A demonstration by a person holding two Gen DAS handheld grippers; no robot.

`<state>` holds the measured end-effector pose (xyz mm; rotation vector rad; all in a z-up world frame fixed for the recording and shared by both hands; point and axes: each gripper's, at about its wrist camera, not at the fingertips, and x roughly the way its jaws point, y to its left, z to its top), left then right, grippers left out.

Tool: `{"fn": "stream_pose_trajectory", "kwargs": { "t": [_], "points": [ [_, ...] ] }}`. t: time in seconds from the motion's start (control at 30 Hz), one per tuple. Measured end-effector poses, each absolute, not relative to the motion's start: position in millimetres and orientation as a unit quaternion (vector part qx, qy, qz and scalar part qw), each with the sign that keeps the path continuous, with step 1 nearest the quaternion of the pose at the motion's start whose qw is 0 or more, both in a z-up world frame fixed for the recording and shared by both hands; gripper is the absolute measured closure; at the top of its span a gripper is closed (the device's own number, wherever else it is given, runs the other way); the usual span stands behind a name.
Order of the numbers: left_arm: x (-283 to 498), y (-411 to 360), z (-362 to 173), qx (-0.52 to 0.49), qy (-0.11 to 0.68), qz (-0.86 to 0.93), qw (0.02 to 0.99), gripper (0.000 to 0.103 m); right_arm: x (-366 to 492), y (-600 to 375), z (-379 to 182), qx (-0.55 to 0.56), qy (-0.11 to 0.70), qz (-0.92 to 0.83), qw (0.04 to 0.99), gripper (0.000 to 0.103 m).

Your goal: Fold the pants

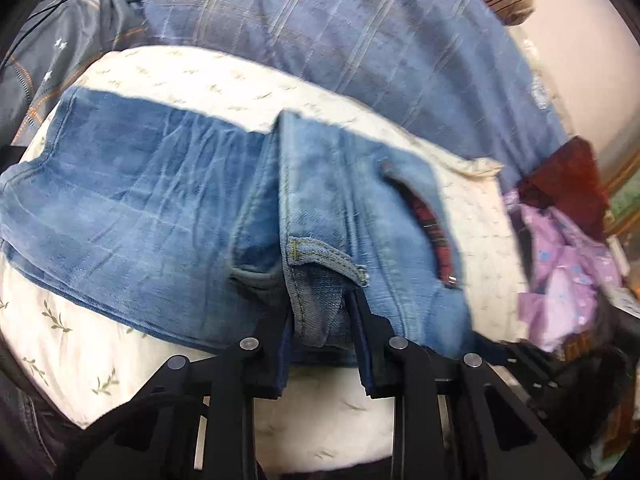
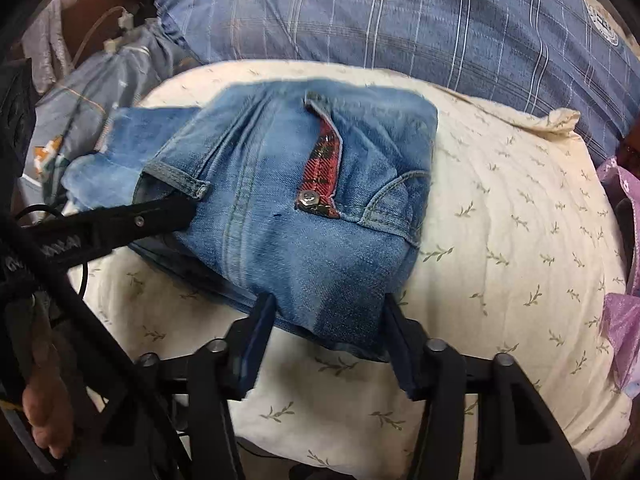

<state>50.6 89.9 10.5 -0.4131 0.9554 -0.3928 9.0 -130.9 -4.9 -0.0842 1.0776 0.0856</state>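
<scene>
Faded blue jeans (image 1: pixel 160 208) lie on a cream leaf-print cushion (image 1: pixel 80 360), waist part folded over the legs. A red plaid pocket lining (image 2: pixel 322 168) shows on the folded waist part (image 2: pixel 304 208). My left gripper (image 1: pixel 320 320) is shut on the jeans' waistband near a belt loop (image 1: pixel 328 260). It also shows from the side in the right wrist view (image 2: pixel 176 208). My right gripper (image 2: pixel 328 320) has its jaws wide apart around the near corner of the folded denim; I cannot tell whether they squeeze it.
A blue plaid quilt (image 2: pixel 400 20) lies behind the cushion (image 2: pixel 500 240). Purple clothing (image 1: pixel 560 272) and a dark red garment (image 1: pixel 568 176) are piled at the right. Grey bedding (image 1: pixel 60 60) and cables (image 2: pixel 96 44) sit at the left.
</scene>
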Motion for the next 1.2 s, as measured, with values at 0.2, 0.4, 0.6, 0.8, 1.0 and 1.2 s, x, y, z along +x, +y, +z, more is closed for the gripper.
{"fn": "stream_pose_trajectory", "kwargs": {
  "t": [0.2, 0.4, 0.6, 0.8, 1.0, 1.2],
  "points": [
    [67.8, 97.1, -28.4, -0.206, 0.511, -0.192, 0.812, 0.075, 8.3, -145.3, -14.5, -0.006, 0.526, 0.059, 0.848, 0.059],
    [50.2, 123.8, 2.6, -0.215, 0.469, -0.185, 0.836, 0.064, -13.1, -159.4, 4.8, 0.031, 0.502, 0.078, 0.861, 0.040],
    [65.6, 125.4, 31.6, -0.180, 0.458, -0.158, 0.856, 0.034, 7.0, -211.9, 22.3, 0.183, 0.469, 0.106, 0.858, 0.032],
    [123.4, 103.8, -7.8, -0.218, 0.520, -0.188, 0.804, 0.043, 81.4, -242.3, -12.7, 0.267, 0.508, 0.094, 0.814, 0.030],
    [120.7, 107.5, -20.5, -0.207, 0.504, -0.191, 0.816, 0.092, 97.6, -248.5, -54.4, 0.336, 0.517, 0.144, 0.774, 0.046],
    [137.2, 90.7, -8.7, -0.222, 0.508, -0.204, 0.807, 0.097, 95.8, -244.5, -21.7, 0.275, 0.501, 0.146, 0.808, 0.082]
  ]
}}
